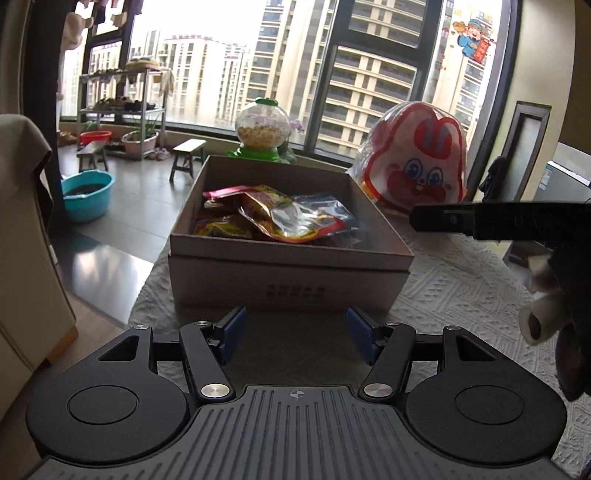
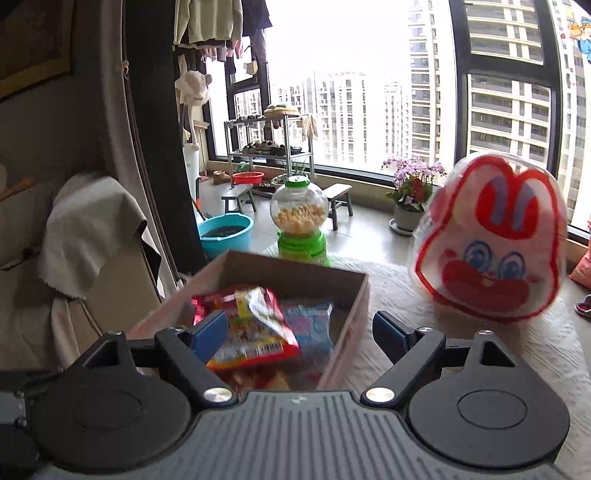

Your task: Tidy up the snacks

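Left wrist view: left gripper (image 1: 295, 338) held open, nothing between, before near wall of brown cardboard box (image 1: 288, 284) on white textured tablecloth (image 1: 461, 280) | right gripper (image 2: 301, 338) spread open above box's right rim | crinkled red-yellow snack packets (image 2: 255, 328) piled inside.

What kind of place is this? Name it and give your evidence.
Most likely a high-rise flat's living area: tower blocks fill the window, laundry hangs by a shoe rack, and a snack box sits on a cloth-covered table.

Daylit window wall (image 1: 369, 74), towers outside; shoe rack (image 2: 269, 136), stools (image 1: 188, 157), tiled floor (image 1: 144, 199)
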Tool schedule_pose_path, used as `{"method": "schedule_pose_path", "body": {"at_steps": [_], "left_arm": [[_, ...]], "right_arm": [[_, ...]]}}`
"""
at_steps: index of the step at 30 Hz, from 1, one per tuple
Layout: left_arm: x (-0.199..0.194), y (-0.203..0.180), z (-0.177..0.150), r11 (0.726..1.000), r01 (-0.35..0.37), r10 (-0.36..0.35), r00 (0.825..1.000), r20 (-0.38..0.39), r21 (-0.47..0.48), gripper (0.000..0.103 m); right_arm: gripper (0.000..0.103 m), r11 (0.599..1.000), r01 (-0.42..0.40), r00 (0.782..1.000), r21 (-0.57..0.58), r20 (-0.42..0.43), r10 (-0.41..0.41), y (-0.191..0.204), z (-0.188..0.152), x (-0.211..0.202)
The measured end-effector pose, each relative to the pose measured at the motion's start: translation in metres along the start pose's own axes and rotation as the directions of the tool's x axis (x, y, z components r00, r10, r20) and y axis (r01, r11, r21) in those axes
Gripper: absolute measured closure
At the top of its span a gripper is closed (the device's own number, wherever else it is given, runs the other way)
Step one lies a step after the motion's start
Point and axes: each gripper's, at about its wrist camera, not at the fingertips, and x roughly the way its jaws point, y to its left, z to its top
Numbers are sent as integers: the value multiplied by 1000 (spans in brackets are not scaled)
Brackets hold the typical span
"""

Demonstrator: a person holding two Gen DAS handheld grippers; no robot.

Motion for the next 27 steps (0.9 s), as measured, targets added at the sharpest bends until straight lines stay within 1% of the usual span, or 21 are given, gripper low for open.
{"method": "schedule_pose_path", "body": {"at_steps": [2,3,6,8,9,10,12,13,14,15,16,17,20,27], "left_arm": [[4,-13,-11,1000,11,-10,1000,-25,19,37],[8,-20,-16,999,5,-4,999,-37,37,37],[19,-37,-28,995,-46,50,998,-42,93,38],[27,-42,-32,989,-89,95,994,-47,115,39],[28,-44,-34,986,-100,106,994,-33,129,38],[28,-45,-34,985,-107,112,993,-33,134,37],[29,-45,-33,985,-112,117,993,-32,135,37],[30,-45,-33,984,-114,119,992,-31,134,39],[31,-45,-33,984,-120,125,992,-29,133,40],[32,-44,-32,985,-120,125,992,-29,127,40],[33,-44,-31,985,-120,125,992,-29,126,38],[33,-44,-31,984,-122,127,992,-28,128,38],[34,-46,-31,982,-128,133,991,-28,141,38],[37,-45,-29,983,-128,132,991,-27,131,38]], "right_arm": [[17,999,41,998,10,-42,-41,-3,-32,-12],[17,998,63,996,13,-63,-62,-3,-46,-13],[17,992,120,985,38,-128,-114,-5,-81,-11],[17,988,149,978,41,-156,-141,-4,-96,-7],[17,985,165,974,41,-163,-156,-4,-101,-4],[17,983,180,970,42,-175,-170,-5,-105,-2],[16,982,180,970,63,-177,-166,-11,-108,-4],[15,981,180,970,68,-175,-166,-12,-109,-4],[10,980,189,970,59,-166,-178,-11,-111,-3],[8,976,210,966,53,-167,-198,-10,-112,-2],[4,973,220,964,71,-168,-206,-11,-113,-2],[3,970,230,965,80,-149,-216,-11,-114,-2],[3,954,281,953,104,-145,-265,-13,-116,-2],[2,954,282,953,100,-147,-266,-12,-116,-2]]}}
